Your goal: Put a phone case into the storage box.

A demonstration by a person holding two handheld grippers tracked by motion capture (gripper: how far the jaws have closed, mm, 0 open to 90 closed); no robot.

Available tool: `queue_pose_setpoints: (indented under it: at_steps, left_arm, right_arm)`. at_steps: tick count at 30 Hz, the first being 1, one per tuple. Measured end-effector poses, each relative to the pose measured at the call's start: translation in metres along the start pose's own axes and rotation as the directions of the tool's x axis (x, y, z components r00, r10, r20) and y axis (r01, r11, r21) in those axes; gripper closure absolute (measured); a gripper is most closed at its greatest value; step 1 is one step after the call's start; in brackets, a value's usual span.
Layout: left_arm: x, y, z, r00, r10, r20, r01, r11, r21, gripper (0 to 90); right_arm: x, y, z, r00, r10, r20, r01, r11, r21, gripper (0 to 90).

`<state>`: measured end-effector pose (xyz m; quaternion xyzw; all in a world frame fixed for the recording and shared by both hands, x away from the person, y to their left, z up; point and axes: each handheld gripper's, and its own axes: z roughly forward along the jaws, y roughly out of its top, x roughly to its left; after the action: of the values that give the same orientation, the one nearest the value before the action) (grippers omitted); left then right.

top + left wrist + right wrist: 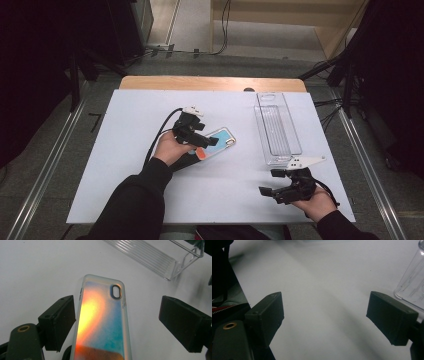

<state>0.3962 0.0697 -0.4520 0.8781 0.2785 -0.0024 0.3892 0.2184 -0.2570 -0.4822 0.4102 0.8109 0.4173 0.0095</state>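
Lining up on the phone case (pixel 102 322) with the left gripper (pixel 196 134) — jaws stand wide apart and nothing is pinched, though the case already lies between them in the left gripper view. Case sits flat on the white table (pixel 125 175), camera cutout at its far end, long axis running straight away from us along the gripper's line of sight. That's the relation that matters: the jaws straddle the short dimension, so closing should catch the two long edges. Left pad looks just beside the case edge, right pad well apart, so we judge a small sideways shift is needed to centre it. In the high view the case lies slanted, mid-table, partly under the left gripper. The clear plastic tray (pixel 277 127) is further right and toward the far side. The right gripper (pixel 280 186) is also spread open, empty, hanging near the tray's near end — the left hand is plainly the nearer one to the case.
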Motion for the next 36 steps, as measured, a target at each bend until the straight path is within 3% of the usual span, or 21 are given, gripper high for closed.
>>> queue_pose_setpoints:
  at_steps: [8,14,20,22,27,36]
  left_arm:
    - [0.001,0.004,0.011,0.9998,0.012,-0.016,-0.011,0.9988,0.047,14.0]
    - [0.003,0.002,0.014,0.9995,-0.007,-0.031,0.009,0.9976,0.068,13.8]
    - [0.001,0.001,0.018,0.9986,0.027,-0.046,-0.023,0.9950,0.098,12.8]
    - [0.000,0.000,0.019,0.9966,0.042,-0.071,-0.036,0.9956,0.087,11.0]
    - [0.001,-0.002,0.022,0.9971,0.054,-0.054,-0.048,0.9927,0.110,11.0]
    - [0.000,-0.006,0.031,0.9943,0.079,-0.071,-0.068,0.9857,0.154,11.0]
  right_arm:
    - [-0.001,-0.001,-0.001,1.0000,-0.002,0.003,0.002,1.0000,-0.002,12.7]
    - [-0.001,-0.001,-0.002,1.0000,0.000,0.006,0.000,1.0000,-0.004,12.6]
    - [0.000,-0.001,-0.001,0.9999,-0.009,0.011,0.009,1.0000,0.002,12.6]
    - [0.000,-0.001,-0.001,0.9998,-0.014,0.011,0.014,0.9999,-0.002,12.6]
    - [0.000,-0.001,-0.001,0.9998,-0.013,0.012,0.013,0.9999,0.000,12.6]
    - [0.000,-0.001,-0.001,0.9998,-0.015,0.017,0.015,0.9999,-0.002,12.6]
